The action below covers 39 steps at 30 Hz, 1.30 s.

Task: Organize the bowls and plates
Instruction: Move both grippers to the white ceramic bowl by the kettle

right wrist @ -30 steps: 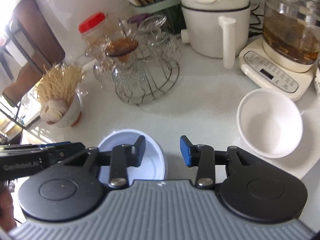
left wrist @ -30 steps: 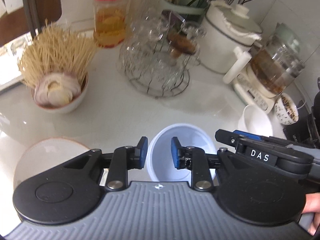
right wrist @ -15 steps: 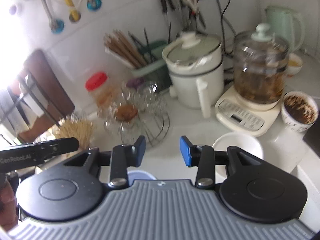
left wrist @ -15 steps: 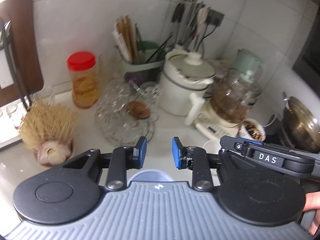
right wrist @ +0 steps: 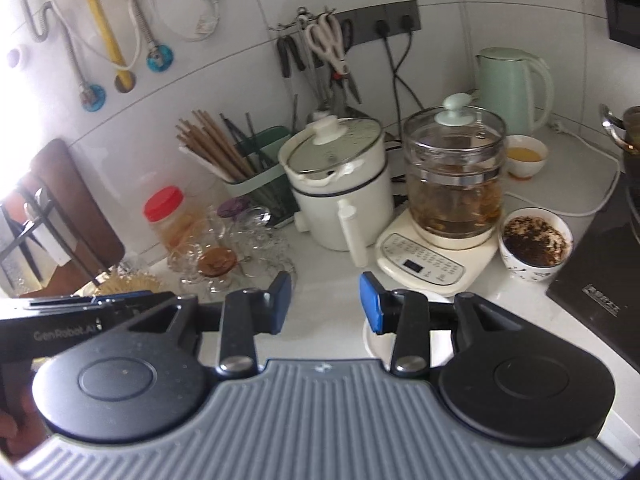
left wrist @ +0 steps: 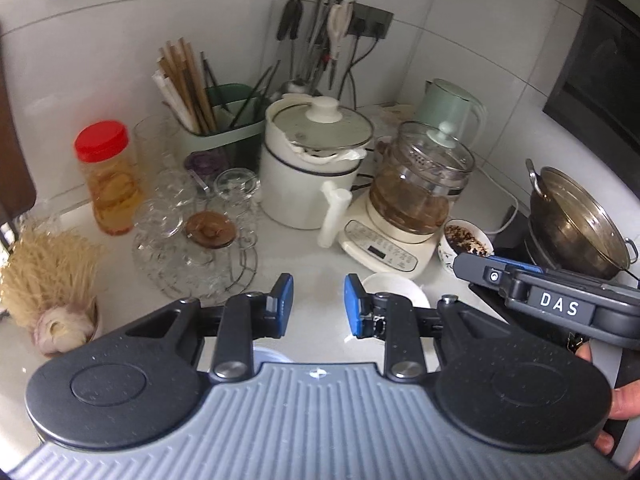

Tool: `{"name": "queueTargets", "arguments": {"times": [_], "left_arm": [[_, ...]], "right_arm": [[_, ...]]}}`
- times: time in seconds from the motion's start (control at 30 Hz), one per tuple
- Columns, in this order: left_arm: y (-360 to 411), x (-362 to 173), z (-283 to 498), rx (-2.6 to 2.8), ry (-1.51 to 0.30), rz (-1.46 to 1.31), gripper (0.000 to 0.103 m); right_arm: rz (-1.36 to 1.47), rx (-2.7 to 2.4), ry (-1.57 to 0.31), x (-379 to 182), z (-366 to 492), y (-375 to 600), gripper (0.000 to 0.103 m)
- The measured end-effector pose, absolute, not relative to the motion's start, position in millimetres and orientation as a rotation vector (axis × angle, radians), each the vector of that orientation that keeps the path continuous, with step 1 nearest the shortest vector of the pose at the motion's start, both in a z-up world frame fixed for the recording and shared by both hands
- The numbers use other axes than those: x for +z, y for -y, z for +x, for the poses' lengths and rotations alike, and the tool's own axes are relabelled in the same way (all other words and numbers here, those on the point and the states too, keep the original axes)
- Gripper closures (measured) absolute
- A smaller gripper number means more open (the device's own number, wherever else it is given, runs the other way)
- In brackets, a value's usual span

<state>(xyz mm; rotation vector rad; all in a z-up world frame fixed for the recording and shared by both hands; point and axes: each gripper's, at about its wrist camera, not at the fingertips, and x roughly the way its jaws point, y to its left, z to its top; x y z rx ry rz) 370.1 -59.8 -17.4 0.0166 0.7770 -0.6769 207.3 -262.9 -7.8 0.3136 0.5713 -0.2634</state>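
Note:
My left gripper [left wrist: 316, 305] is open and empty, held above the white counter. A white bowl [left wrist: 394, 285] sits just beyond its right finger, partly hidden. A sliver of the pale blue bowl [left wrist: 267, 356] shows under its left finger. My right gripper [right wrist: 324, 303] is open and empty; the white bowl [right wrist: 374, 342] lies under its right finger, mostly hidden. The right gripper's body [left wrist: 552, 300] shows at the right of the left wrist view.
A bowl of dried noodles and garlic [left wrist: 52, 292] stands at the left. A wire rack of glass cups [left wrist: 196, 240], a white electric pot [left wrist: 316, 168], a glass kettle on its base [left wrist: 416, 196], a speckled bowl [right wrist: 534, 242] and a wok [left wrist: 576, 216] crowd the back.
Both grippers have lifted and tilted up from the counter; the blue and white bowls slid down out of view beneath the fingers. Both stay open.

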Motion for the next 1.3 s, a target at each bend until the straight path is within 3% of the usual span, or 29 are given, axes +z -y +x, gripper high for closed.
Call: {"name": "queueTargets", "arguments": {"times": [0.5,0.67,1.3], "left_arm": [[135.2,-31.4,375.2,-0.794,-0.825,0.046,0.071],[159.9,-42.5,380.2,-0.803,-0.836,0.053,0.063],[207.0,-129.8,428.3,-0.635,-0.98,-0.004,0.06]], "right_arm": [[0.383,-0.356,-0.58,-13.4,188.8,313.8,0.062],[0.411,-0.385,-0.601,-24.8,187.9,339.0,0.062],[0.486,-0.344,-0.755,-103.2,233.7,419.2,0.062]]}}
